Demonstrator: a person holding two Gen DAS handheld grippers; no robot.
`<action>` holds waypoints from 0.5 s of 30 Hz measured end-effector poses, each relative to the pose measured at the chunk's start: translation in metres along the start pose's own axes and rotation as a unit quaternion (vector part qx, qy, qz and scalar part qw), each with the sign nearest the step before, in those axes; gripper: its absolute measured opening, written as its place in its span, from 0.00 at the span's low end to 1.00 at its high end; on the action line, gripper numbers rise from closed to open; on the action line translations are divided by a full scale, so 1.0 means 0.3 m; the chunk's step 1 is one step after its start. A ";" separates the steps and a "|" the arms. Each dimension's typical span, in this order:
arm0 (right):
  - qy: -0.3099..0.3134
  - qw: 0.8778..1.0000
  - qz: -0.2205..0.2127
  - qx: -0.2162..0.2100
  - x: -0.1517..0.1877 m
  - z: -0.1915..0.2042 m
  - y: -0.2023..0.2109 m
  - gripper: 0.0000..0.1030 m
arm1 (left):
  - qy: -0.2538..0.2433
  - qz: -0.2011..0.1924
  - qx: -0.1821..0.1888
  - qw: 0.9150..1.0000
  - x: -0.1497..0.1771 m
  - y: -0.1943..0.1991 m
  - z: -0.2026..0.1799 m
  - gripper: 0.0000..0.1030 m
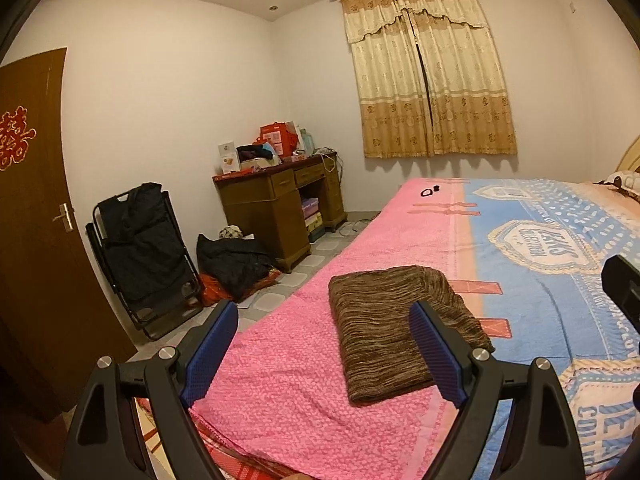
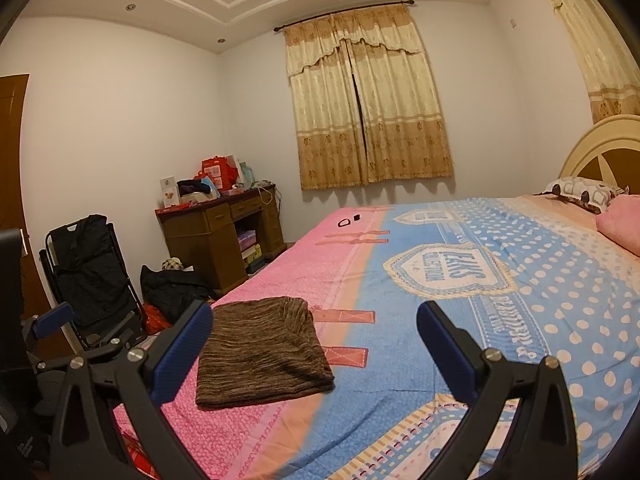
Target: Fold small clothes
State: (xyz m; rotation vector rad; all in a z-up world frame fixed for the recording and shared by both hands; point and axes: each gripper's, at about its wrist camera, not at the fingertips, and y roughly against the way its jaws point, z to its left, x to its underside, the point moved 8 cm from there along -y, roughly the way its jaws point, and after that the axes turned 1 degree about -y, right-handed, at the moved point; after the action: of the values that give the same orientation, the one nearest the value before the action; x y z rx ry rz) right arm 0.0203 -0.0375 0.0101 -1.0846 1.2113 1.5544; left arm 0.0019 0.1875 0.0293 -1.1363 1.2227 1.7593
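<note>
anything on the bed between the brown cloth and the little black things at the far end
Nothing: only bare pink bedspread lies between the brown cloth and the black items, seen in both wrist views.

The brown striped knit garment [image 1: 394,332] lies folded flat (a neat rectangle) on the pink bedspread [image 1: 280,380].

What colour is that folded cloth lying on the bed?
Brown with fine darker streaks; the folded cloth shows best in the left wrist view.

Bedspread [image 2: 460,240] lies bare from twelve to three o'clock; only the folded brown cloth [image 2: 262,350] (flat, low) sits at ten.
</note>
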 end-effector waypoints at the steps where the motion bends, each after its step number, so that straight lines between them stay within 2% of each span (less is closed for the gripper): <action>1: 0.000 1.000 0.000 0.000 0.000 0.000 0.000 1.00 | 0.002 0.000 0.003 1.000 -0.001 -0.002 0.001 0.85; 4: 0.000 1.000 0.000 0.001 0.001 -0.001 -0.001 1.00 | 0.008 0.003 0.006 1.000 0.000 -0.009 0.005 0.85; 10: -0.004 1.000 0.004 0.004 0.013 -0.002 -0.012 1.00 | 0.026 0.027 0.048 0.998 0.018 -0.029 -0.005 0.85; 15: -0.006 1.000 0.005 0.004 0.016 -0.004 -0.013 1.00 | 0.023 0.028 0.051 0.998 0.023 -0.031 -0.011 0.85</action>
State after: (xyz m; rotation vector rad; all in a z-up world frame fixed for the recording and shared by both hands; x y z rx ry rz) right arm 0.0230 -0.0374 0.0044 -1.0640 1.2154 1.5606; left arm 0.0084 0.1878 0.0193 -1.0979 1.3674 1.6995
